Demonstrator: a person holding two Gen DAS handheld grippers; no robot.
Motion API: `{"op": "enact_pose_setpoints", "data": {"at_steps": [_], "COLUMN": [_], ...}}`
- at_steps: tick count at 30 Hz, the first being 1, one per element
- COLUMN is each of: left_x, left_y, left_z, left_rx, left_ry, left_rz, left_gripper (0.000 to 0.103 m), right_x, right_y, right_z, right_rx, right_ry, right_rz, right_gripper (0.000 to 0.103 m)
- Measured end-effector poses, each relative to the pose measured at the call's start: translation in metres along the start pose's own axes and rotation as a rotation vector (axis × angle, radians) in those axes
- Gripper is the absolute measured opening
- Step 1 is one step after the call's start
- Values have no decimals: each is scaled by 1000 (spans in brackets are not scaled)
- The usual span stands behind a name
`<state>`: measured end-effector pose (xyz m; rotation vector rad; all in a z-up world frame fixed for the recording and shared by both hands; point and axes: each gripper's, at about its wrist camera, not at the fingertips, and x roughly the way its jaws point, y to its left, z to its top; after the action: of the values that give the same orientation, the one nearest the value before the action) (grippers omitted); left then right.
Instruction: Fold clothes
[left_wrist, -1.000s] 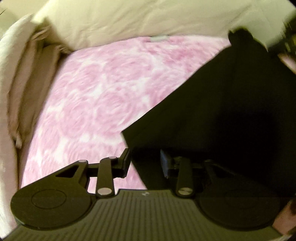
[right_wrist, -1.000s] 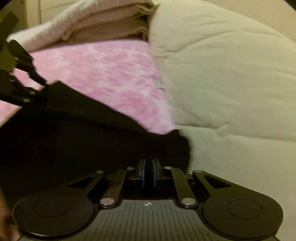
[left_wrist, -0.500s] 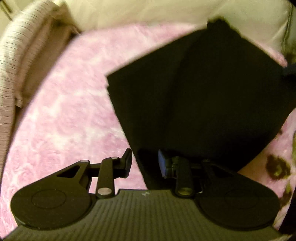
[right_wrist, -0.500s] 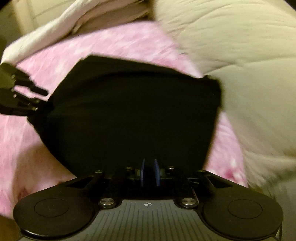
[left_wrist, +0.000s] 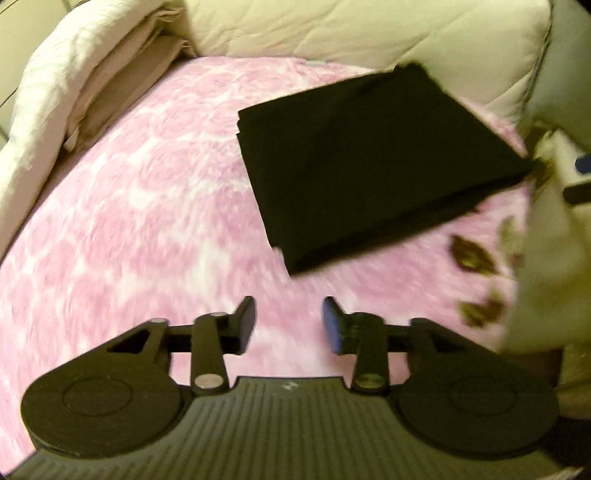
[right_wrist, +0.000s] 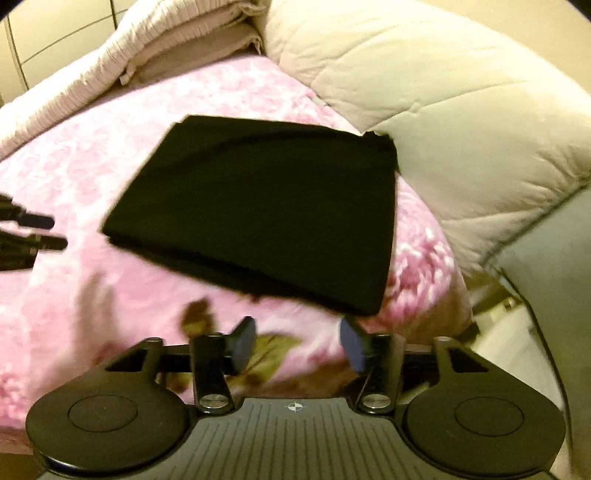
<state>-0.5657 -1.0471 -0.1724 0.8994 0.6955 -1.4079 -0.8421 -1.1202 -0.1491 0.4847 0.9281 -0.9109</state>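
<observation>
A black garment (left_wrist: 369, 162) lies folded into a flat rectangle on the pink flowered blanket (left_wrist: 140, 221). It also shows in the right wrist view (right_wrist: 266, 210). My left gripper (left_wrist: 289, 321) is open and empty, hovering over the blanket just short of the garment's near corner. My right gripper (right_wrist: 297, 343) is open and empty, just short of the garment's near edge. The left gripper's fingers (right_wrist: 33, 232) show at the left edge of the right wrist view, apart from the garment.
A cream quilted duvet (right_wrist: 443, 110) is bunched along the far and right side, touching the garment's far corner. Folded pale bedding (left_wrist: 92, 85) is stacked at the back left. The blanket's edge (right_wrist: 454, 295) drops off to the right of the garment.
Both grippers held the black garment's edge, laid it down folded on the blanket, then opened and drew back from it.
</observation>
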Motion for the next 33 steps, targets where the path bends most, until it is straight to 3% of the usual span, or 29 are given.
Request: {"op": "enact_pose_setpoints", "data": {"at_steps": [2, 4, 8, 13, 19, 33], "left_x": [-30, -54, -101, -148, -178, -207], "left_y": [-5, -7, -14, -20, -25, -51], "left_z": [-14, -23, -32, -28, -18, -6], "left_rx": [-61, -124, -164, -204, -243, -331], "left_ry": [-21, -49, -96, -133, -129, -151], "left_rz": [-31, -62, -93, -112, -99, 3], "left_gripper": [67, 80, 97, 98, 99, 94], "right_x": [-22, -45, -91, -136, -169, -173], "right_y": [14, 25, 45, 55, 65, 42], "right_z": [-6, -11, -19, -21, -15, -6], "right_rx": [30, 72, 160, 251, 262, 236], "right_ry": [-16, -33, -71, -87, -88, -76], "right_rz": [-3, -14, -36, -41, -65, 3], "right_gripper": [72, 75, 79, 82, 83, 83]}}
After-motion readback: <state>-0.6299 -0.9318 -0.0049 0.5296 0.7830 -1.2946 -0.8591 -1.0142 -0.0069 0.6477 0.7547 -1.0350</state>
